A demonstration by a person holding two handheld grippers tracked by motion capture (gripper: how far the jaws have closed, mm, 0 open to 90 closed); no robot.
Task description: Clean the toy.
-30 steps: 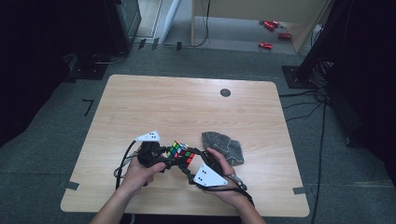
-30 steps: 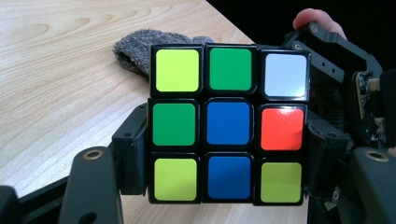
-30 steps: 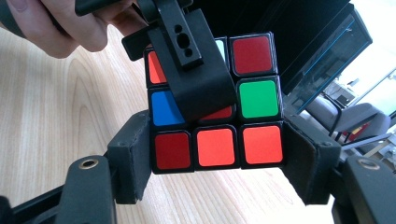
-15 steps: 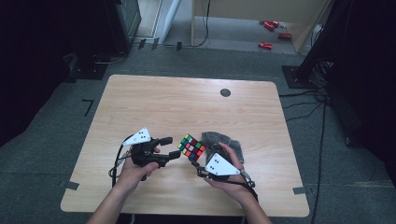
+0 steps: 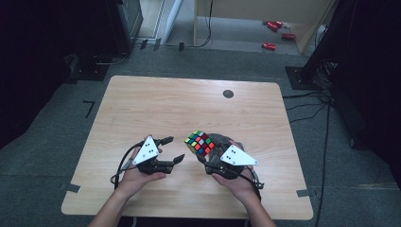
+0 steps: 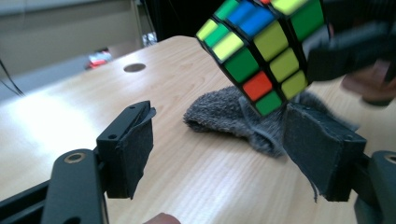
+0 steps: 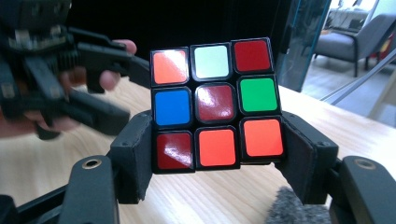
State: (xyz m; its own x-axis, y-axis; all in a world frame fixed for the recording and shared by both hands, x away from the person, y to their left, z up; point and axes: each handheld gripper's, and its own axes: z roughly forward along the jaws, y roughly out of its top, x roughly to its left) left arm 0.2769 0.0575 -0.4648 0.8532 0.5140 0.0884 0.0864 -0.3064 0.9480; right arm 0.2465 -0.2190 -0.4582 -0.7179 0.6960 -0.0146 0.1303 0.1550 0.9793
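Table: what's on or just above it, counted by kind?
Puzzle cube: 1
Grey cloth: 1
Hand-held gripper: 2, the left hand-held gripper and the right hand-held gripper
Total: 4

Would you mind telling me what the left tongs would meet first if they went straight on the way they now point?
Probably the grey cloth lying straight ahead of the open left tongs; the puzzle cube hangs higher, held in the right tongs, though depth is unclear.

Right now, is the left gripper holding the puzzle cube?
No, the left gripper is open with nothing in it; the puzzle cube sits in the right gripper.
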